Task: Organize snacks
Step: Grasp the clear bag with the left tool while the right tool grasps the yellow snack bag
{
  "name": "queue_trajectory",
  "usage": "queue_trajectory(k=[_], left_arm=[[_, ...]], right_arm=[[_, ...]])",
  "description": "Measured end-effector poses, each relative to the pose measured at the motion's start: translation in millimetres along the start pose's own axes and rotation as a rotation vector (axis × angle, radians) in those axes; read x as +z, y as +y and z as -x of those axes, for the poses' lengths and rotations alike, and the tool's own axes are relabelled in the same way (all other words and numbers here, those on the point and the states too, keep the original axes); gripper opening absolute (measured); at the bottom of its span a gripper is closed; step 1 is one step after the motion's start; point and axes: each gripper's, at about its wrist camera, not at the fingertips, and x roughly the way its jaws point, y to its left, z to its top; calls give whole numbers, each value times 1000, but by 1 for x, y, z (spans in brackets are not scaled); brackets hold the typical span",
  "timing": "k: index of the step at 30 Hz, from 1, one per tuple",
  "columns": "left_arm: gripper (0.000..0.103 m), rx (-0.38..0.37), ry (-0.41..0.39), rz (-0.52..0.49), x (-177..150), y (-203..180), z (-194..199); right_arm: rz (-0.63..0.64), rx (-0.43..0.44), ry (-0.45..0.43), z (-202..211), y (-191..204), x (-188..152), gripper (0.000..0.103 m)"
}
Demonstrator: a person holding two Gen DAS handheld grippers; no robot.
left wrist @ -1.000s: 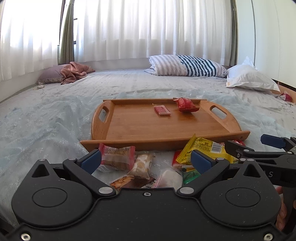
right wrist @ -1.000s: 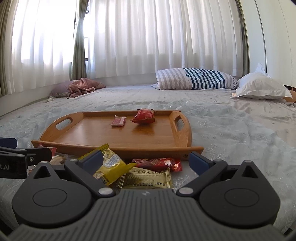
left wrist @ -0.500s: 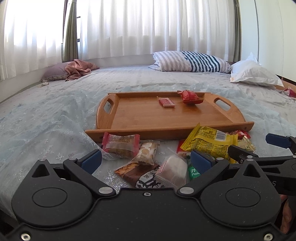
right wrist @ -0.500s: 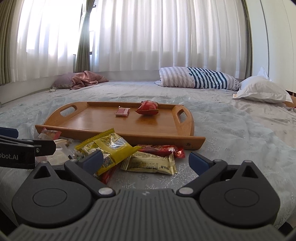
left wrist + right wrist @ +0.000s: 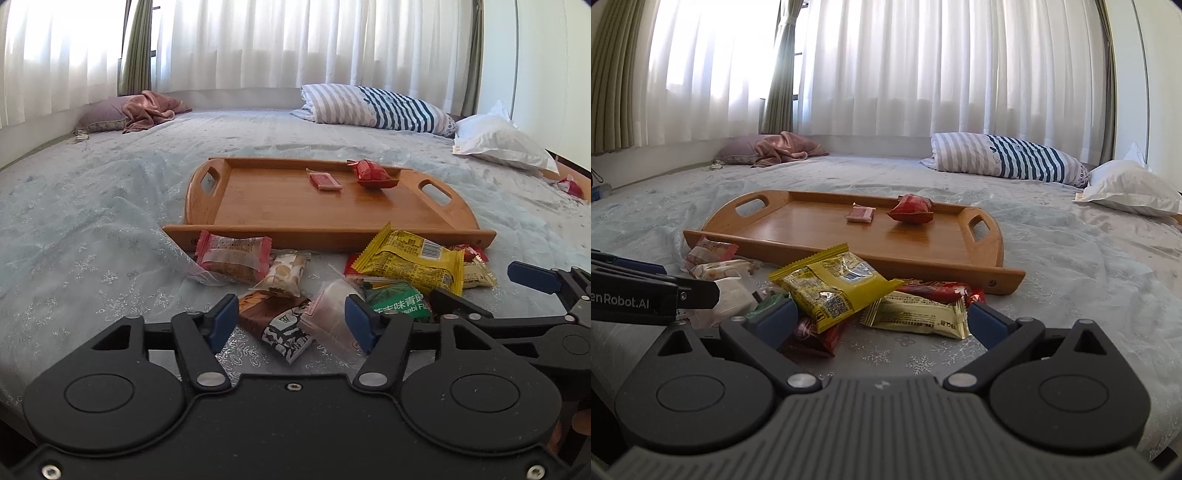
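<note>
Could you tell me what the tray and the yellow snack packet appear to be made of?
The tray looks like wood or bamboo with a smooth satin finish: warm grain and soft reflections. The yellow snack packet looks like glossy plastic film: crinkled, shiny, with crimped serrated ends.

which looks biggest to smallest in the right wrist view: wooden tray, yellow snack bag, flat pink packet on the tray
1. wooden tray
2. yellow snack bag, though it lies nearer the camera, which inflates it
3. flat pink packet, farther back, clearly the smallest
</note>
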Motion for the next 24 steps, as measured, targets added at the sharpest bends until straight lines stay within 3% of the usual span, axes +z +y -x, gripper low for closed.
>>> queue_trajectory(k=[5,21,24], left_arm=[[43,-15,1,-30,2,-7,3],[47,-49,15,-171,2,-26,-21],[33,-50,18,-187,4,-28,-22]], right_arm=[[-19,4,-6,-1,-3,3,99],[-79,-18,4,-6,-20,6,99],[-78,-15,7,-7,-21,6,99]])
